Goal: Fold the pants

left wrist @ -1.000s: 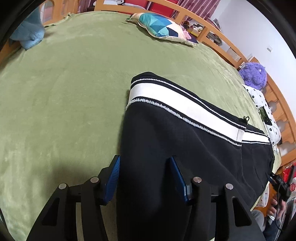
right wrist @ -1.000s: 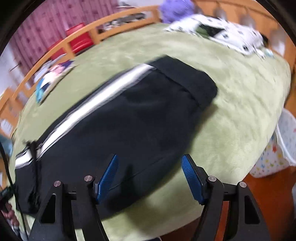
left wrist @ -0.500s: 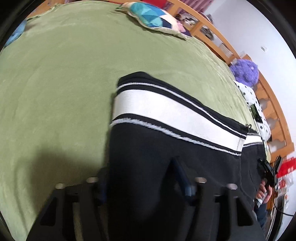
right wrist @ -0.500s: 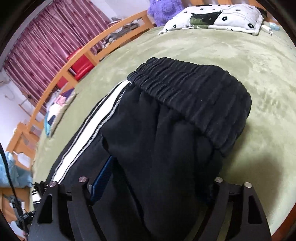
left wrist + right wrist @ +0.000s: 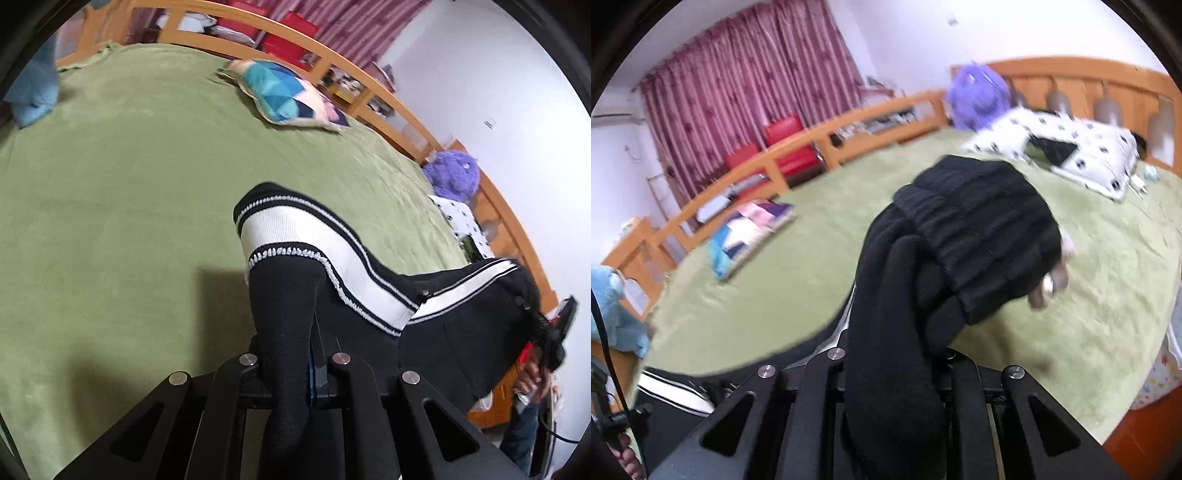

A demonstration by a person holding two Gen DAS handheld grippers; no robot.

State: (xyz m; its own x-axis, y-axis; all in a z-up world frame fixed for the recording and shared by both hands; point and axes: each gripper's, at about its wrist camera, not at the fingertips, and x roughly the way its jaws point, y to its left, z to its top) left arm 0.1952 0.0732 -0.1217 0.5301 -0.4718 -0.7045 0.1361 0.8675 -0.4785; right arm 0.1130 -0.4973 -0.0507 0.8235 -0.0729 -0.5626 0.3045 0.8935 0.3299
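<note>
The black pants (image 5: pixel 373 295), with a broad white side stripe (image 5: pixel 314 240) edged in white stitching, are lifted off the green bedspread (image 5: pixel 110 192) at both ends. The left gripper (image 5: pixel 291 369) is clamped on the hem end of 1 leg, the dark fabric bunched between its 2 closed fingers and hanging down over the mount, so the blue pads are mostly hidden. The right gripper (image 5: pixel 897 354) is clenched on the ribbed elastic waistband (image 5: pixel 982 229), which folds forward over the fingers and blocks most of the view ahead; a pale drawstring end (image 5: pixel 1052 280) dangles just beside it, blurred. Between the 2 grips the pants sag toward the near edge of the bed. On the bedspread further off lie a patchwork cushion (image 5: pixel 291 96) in blue and pink, a purple plush toy (image 5: pixel 454 173) near the wooden bed rail (image 5: pixel 369 88), a white dotted pillow (image 5: pixel 1060 147), and a light blue plush toy (image 5: pixel 33 92) at the far left corner. Red chairs (image 5: pixel 783 147) stand behind the rail before dark pink curtains (image 5: pixel 738 96).
</note>
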